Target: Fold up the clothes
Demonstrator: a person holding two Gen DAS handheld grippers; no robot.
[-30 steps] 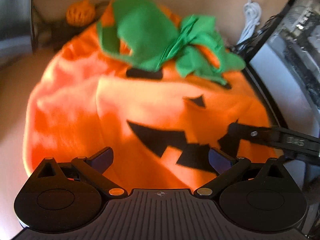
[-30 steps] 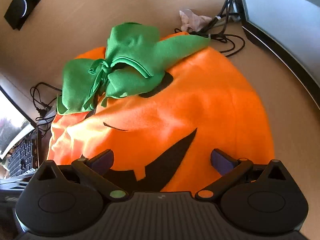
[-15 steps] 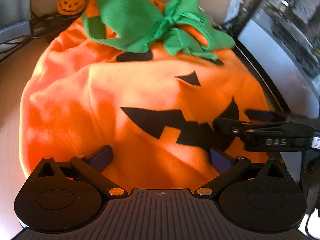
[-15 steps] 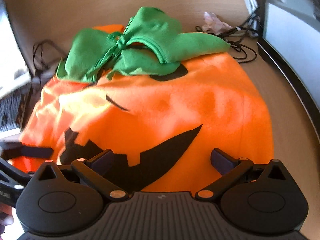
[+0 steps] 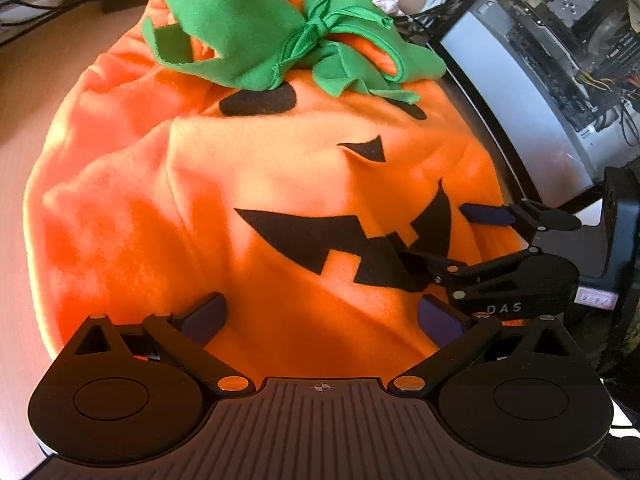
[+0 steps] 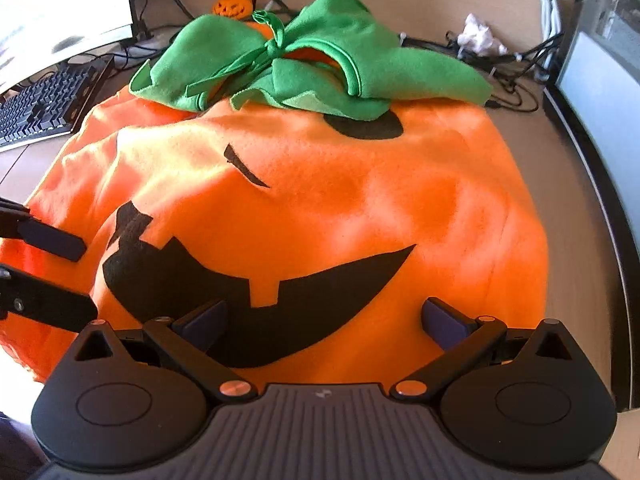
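Here we cannot see the near hem of the costume (image 5: 248, 208), hidden behind both gripper bodies. It lies spread on the desk (image 6: 560, 184), green collar (image 5: 256, 36) at 12 o'clock. Our left gripper (image 5: 320, 316) and right gripper (image 6: 326, 316) both gape wide, empty, level and low over the hem; whether the fingers touch cloth we cannot tell.

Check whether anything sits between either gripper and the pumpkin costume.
Nothing visible does. The left gripper and right gripper both hang open right at the near hem of the pumpkin costume, with only orange fabric between their fingers.
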